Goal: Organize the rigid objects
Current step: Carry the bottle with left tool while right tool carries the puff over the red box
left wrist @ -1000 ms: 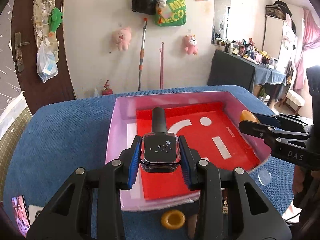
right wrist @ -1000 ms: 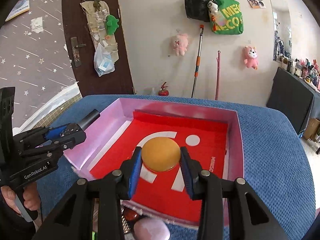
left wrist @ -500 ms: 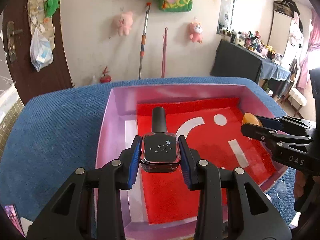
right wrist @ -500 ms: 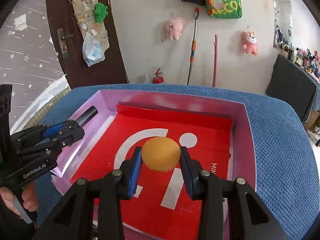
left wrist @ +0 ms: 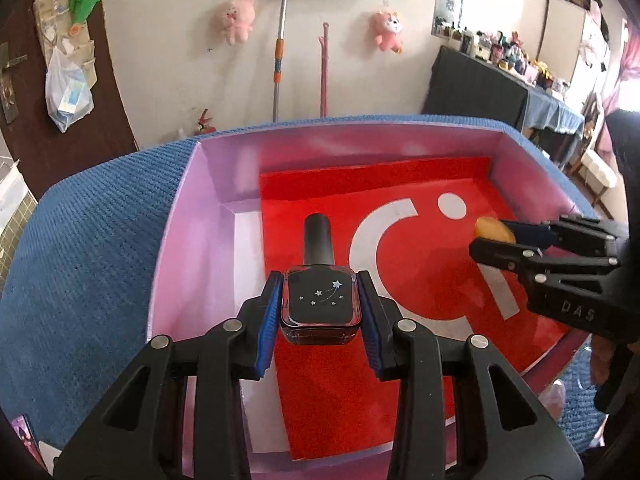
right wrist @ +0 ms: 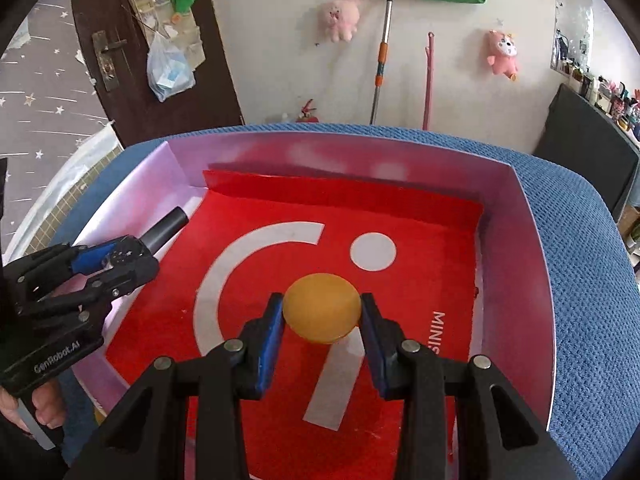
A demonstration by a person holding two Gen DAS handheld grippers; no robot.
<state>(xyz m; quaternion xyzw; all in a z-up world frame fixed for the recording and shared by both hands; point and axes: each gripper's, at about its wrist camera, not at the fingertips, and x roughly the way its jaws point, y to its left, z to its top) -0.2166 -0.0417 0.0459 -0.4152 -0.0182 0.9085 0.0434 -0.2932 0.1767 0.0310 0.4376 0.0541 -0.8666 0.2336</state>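
I'm holding a dark nail polish bottle (left wrist: 321, 300) with little stars on its face in my left gripper (left wrist: 320, 312), blue pads pinching its square body on both sides, black cap pointing away from me. It's hanging over the left part of the pink box (left wrist: 180, 232), above the red liner (left wrist: 420, 280) with the white logo. My right gripper (right wrist: 322, 316) is squeezing a round orange disc (right wrist: 322, 308) between its pads, sitting over the middle of that same red liner (right wrist: 280, 280), just past the white dot. From the right wrist view I'm seeing the left gripper (right wrist: 120, 258) coming in from the left wall of the box (right wrist: 536, 260). The box is sitting on a blue knit cloth (right wrist: 592, 300). Pink plush toys (right wrist: 340, 18) are hanging on the wall behind.
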